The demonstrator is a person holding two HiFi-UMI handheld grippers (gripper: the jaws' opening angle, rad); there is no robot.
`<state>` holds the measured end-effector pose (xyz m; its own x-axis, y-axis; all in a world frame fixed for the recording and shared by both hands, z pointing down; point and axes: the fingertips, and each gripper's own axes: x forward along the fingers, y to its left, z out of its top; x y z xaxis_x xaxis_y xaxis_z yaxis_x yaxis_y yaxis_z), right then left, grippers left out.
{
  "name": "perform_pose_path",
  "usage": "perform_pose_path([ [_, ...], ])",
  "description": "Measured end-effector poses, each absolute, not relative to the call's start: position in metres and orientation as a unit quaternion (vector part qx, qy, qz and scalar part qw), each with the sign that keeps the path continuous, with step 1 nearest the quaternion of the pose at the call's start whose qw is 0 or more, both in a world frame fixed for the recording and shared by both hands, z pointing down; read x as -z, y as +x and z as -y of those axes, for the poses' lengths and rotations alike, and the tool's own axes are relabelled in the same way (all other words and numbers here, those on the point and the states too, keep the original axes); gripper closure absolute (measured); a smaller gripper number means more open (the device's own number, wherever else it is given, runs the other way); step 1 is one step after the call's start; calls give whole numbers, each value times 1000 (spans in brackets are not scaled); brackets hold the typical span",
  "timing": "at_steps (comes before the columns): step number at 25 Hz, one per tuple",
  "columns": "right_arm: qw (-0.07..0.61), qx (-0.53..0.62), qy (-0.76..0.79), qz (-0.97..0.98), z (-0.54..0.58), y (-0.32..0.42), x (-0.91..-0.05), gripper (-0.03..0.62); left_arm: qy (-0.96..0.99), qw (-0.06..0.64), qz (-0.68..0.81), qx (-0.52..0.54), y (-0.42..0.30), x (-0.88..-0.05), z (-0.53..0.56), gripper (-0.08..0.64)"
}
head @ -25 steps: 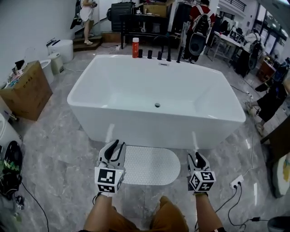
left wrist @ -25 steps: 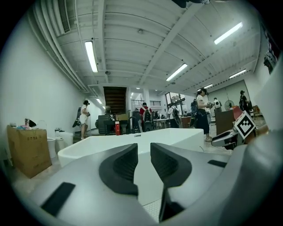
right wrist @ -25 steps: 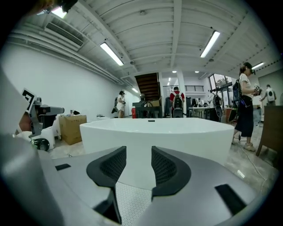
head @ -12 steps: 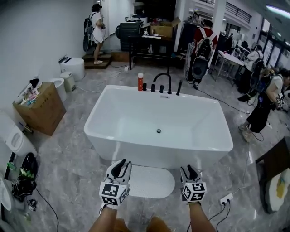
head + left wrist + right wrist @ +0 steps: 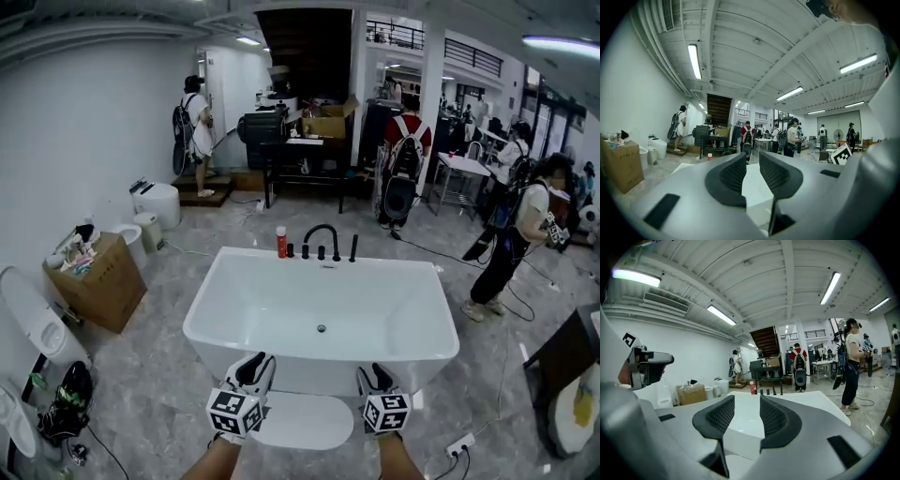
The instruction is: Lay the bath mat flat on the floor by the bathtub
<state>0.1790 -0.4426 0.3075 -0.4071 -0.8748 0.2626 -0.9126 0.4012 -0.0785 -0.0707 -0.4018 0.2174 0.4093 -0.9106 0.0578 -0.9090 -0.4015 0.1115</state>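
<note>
Bath mat, a white oval, lay flat on the floor at bottom centre of the head view, with its long axis running left to right along the bathtub. The left gripper and right gripper overlapped its ends, about equally near. In the left gripper view the jaws stood apart and empty, and the mat was out of frame. The right gripper view showed the same.

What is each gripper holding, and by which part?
Nothing: the left gripper and right gripper are open and empty; the bath mat lies on the floor.
</note>
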Motion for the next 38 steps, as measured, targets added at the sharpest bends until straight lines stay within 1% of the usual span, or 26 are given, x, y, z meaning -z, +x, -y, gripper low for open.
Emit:
perform_pose_path([
  [6, 75, -92, 532, 839, 453, 202, -274, 402, 840, 50, 541, 13, -37, -184, 419, 465],
  [13, 61, -92, 527, 843, 464, 234, -268, 403, 844, 49, 535, 17, 11, -180, 429, 465],
  [25, 40, -94, 556, 825, 441, 283, -259, 403, 859, 36, 511, 18, 58, -172, 431, 465],
  [29, 39, -93, 560, 822, 428, 280, -259, 403, 854, 36, 518, 17, 43, -175, 418, 465],
  [38, 48, -87, 561, 822, 387, 250, -252, 403, 828, 36, 560, 23, -31, -180, 370, 465],
])
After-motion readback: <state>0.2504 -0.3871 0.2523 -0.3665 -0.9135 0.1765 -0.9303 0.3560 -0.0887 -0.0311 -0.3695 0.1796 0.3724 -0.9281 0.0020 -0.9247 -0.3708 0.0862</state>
